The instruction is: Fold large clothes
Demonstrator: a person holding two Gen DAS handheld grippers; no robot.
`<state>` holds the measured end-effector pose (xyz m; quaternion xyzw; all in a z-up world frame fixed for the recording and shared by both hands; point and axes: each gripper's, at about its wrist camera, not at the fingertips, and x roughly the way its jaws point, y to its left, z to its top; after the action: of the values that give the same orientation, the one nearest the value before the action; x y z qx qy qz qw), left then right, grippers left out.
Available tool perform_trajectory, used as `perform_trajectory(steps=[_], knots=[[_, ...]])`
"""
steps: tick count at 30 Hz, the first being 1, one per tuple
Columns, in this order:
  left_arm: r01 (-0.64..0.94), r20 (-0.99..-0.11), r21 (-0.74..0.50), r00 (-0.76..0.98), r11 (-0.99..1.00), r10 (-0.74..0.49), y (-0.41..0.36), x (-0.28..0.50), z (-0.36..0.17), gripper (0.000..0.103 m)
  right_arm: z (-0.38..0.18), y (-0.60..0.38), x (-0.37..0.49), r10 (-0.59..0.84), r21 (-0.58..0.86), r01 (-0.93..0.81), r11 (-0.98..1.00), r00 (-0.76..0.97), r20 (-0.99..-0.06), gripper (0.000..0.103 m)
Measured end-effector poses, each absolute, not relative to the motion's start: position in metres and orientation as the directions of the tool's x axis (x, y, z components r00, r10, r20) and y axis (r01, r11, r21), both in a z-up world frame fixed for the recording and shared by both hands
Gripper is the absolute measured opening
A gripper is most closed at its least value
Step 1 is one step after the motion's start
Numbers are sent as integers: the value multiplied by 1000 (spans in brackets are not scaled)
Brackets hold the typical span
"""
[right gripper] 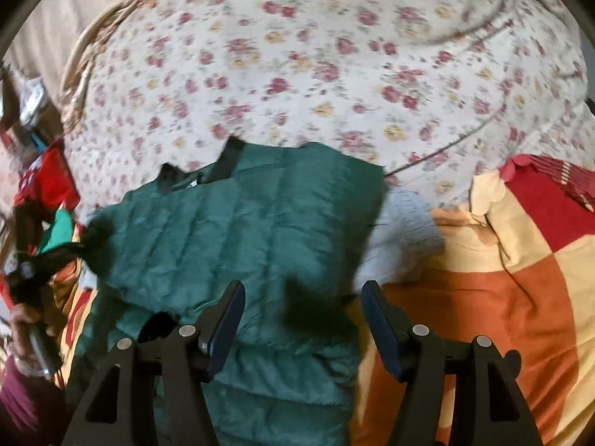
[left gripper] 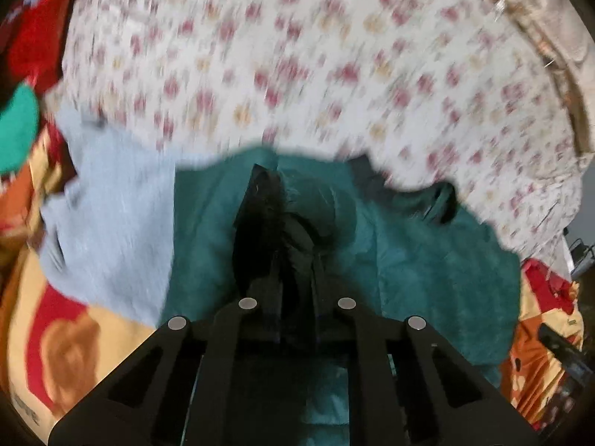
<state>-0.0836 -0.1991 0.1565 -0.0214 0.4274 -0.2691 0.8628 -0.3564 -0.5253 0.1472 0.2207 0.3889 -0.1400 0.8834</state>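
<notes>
Bedding fills both views: a floral quilt (right gripper: pixel 316 67) toward the bed's head and a checked red, orange and cream blanket (right gripper: pixel 520 260) nearer the cameras. On them lies a green quilted jacket (right gripper: pixel 241 223), spread flat with its black collar toward the floral quilt, partly covering a pale blue garment (left gripper: pixel 111 223) beside it. The left tool (left gripper: pixel 293 260) is clamped on a dark fold of the jacket (black fabric bunched between its closed jaws). The right tool (right gripper: pixel 301 319) hovers over the jacket's near part, jaws apart, gripping nothing. Red and green clothes (left gripper: pixel 29 74) sit piled at the bed's edge.
</notes>
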Motion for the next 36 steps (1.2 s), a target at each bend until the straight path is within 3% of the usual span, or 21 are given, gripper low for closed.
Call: perform_trajectory(steps=[1,3,7,8,9,11,13,17,19,22,24,26,29,32,36], knots=[[448,-719,-267,497,853,-486,-196,-83,161,10,145,-531,-353,-79,288,431,855,658,-748,67],[446,-734,-244,495,861,-464,-195,-82,158,10,137,-538,-345,-88,295,453,841,654,-751,86],[413,-781,-178,492,893,-383,-194,-79,130,10,117,-547,-306,-100,272,483,832,614,-783,85],[397,-796,-182,478,900,-372,-192,-75,121,10,114,-548,-299,-101,265,485,833,604,-790,77],[385,-804,-187,469,904,-366,-191,-71,115,10,112,-548,-291,-113,245,487,838,595,-796,57],[375,-810,-181,467,909,-354,-189,-68,105,10,113,-547,-281,-203,148,506,850,574,-793,45],[382,-817,-150,472,912,-332,-196,-70,99,10,107,-553,-278,-342,22,578,816,512,-788,42],[385,-819,-116,485,916,-307,-200,-74,94,10,96,-576,-291,-222,207,598,774,563,-796,41],[381,-819,-130,478,915,-316,-199,-73,97,11,106,-577,-301,-224,222,593,774,583,-781,42],[373,-824,-134,473,918,-313,-194,-73,105,28,129,-575,-320,-237,235,590,773,611,-755,49],[376,-807,-133,496,917,-320,-188,-79,116,49,146,-567,-328,-221,257,554,792,652,-726,50],[381,-774,-137,535,914,-339,-181,-88,132,61,159,-553,-333,-189,268,501,823,686,-703,51],[387,-726,-145,584,911,-363,-175,-101,153,65,165,-529,-326,-126,278,417,865,717,-685,58],[401,-706,-170,588,900,-395,-176,-109,162,68,157,-503,-316,-51,279,337,899,714,-698,58],[434,-724,-148,565,889,-396,-191,-113,152,68,138,-480,-298,-60,204,302,931,678,-733,58]])
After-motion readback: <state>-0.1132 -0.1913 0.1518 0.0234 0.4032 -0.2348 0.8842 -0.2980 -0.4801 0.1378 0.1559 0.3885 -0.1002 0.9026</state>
